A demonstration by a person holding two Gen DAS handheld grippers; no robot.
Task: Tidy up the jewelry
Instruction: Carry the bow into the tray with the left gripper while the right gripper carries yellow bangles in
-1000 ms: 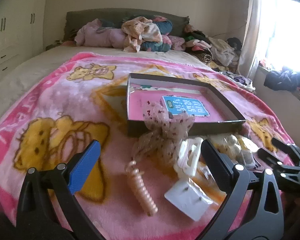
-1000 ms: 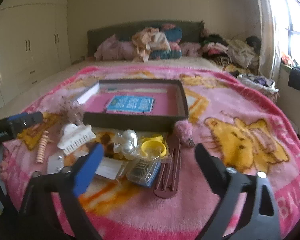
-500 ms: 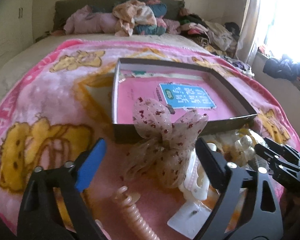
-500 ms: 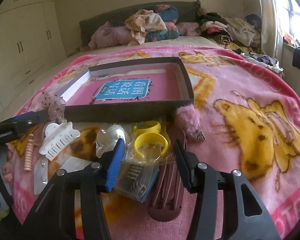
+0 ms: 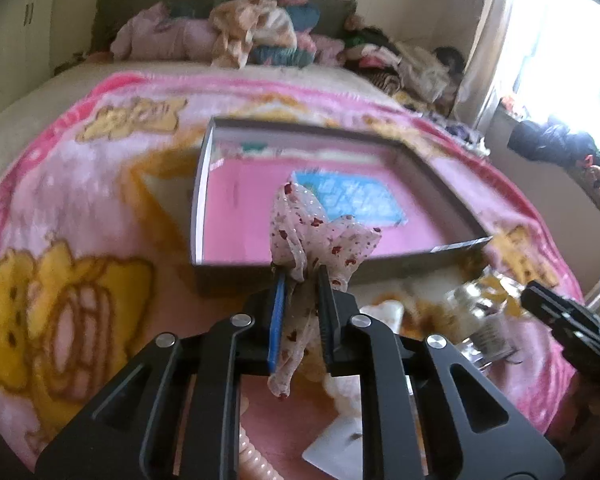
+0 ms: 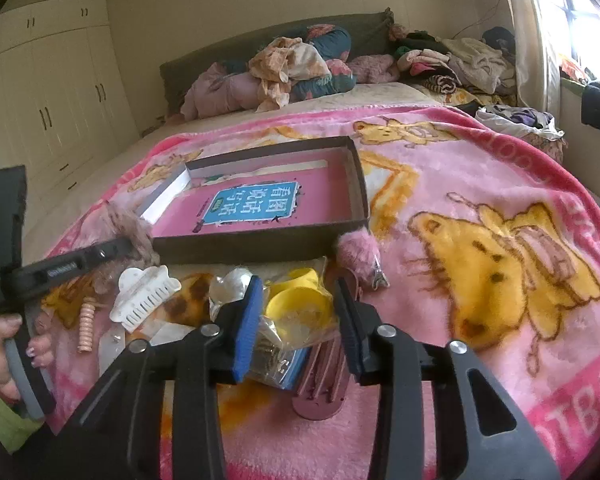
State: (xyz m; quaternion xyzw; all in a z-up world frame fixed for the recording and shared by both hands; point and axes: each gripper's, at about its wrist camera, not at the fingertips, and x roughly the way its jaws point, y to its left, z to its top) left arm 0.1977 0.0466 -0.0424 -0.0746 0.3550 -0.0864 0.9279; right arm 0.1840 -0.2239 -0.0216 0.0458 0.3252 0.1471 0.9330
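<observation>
A pink cartoon blanket (image 6: 480,208) covers the bed. The left tongs (image 5: 302,280) have clamped the spotted fabric bow (image 5: 320,236) before the box (image 6: 356,176). The right tongs (image 6: 296,292), just narrowing, pinch the clear bag (image 6: 300,320).

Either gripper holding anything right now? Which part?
Left gripper is shut on the sheer bow at its gathered middle. Right gripper straddles the clear bag; grip cannot be told.

the left gripper (image 5: 302,280) jaws have just closed on a spotted bow (image 5: 320,236), just before the box (image 5: 198,200) on the blanket (image 5: 80,208).
</observation>
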